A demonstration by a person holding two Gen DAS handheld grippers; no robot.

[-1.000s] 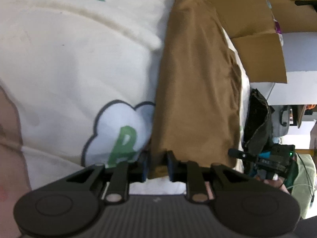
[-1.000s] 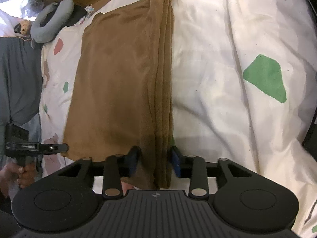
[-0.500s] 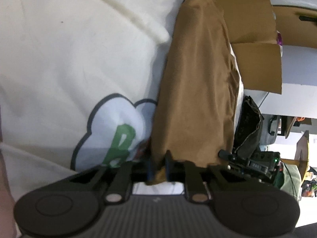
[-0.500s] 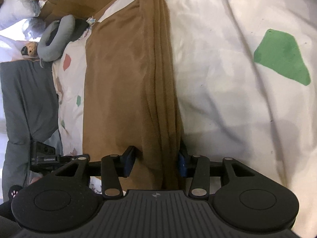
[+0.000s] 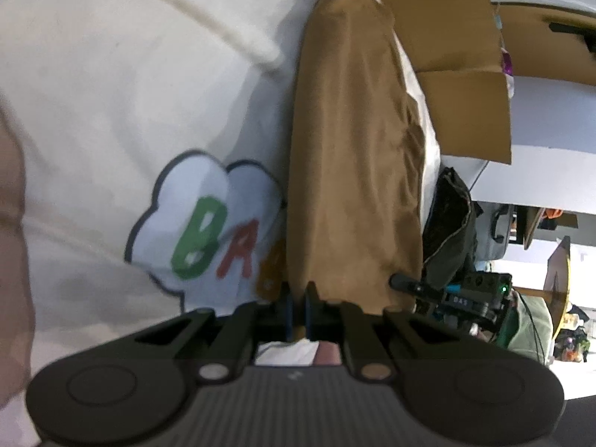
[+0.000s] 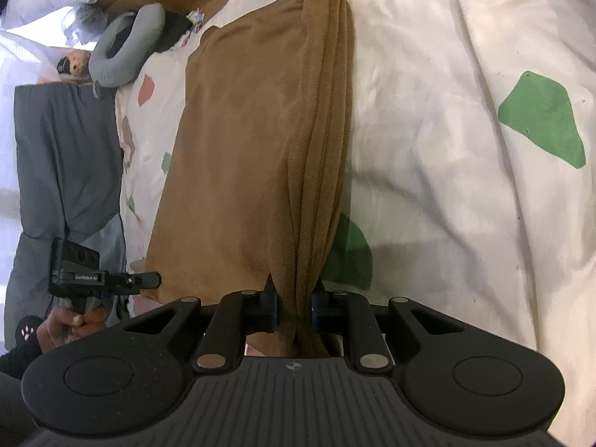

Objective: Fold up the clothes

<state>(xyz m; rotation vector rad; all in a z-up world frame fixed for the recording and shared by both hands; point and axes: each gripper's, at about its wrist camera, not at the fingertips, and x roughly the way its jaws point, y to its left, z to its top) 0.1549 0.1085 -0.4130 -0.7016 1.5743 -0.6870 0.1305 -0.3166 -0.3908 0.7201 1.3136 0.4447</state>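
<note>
The folded brown soft-fabric garment (image 6: 257, 156) lies lengthwise on a bed covered with a cream-white quilt with green and red patches (image 6: 447, 119), and both ends of it are pinched. In the right wrist view the right gripper (image 6: 294, 307) has its jaws closed on the stacked layered edge of the garment at its near end; the layers bunch between the blue-lined fingers (image 6: 273, 307) and hang a little below them. The folded edge runs straight away from the gripper, with the flat panel of the cloth spread to its left. In the left wrist view the left gripper (image 5: 296, 311) has its jaws nearly together, clamping a thin corner of the same garment (image 5: 354, 156), which stretches away up the frame as a long brown strip. Just beside that strip on the quilt (image 5: 111, 93) sits a printed white cloud shape with green and red letters (image 5: 208, 231). Beyond the garment lie flattened brown cardboard sheets (image 5: 447, 37) and a dark crumpled cloth (image 5: 450, 223). In the right wrist view a grey U-shaped neck pillow (image 6: 126, 52) rests near the far corner of the garment, and a grey blanket (image 6: 67, 156) lies at the left. A person's hand (image 6: 70, 320) holds the left gripper's handle there
</note>
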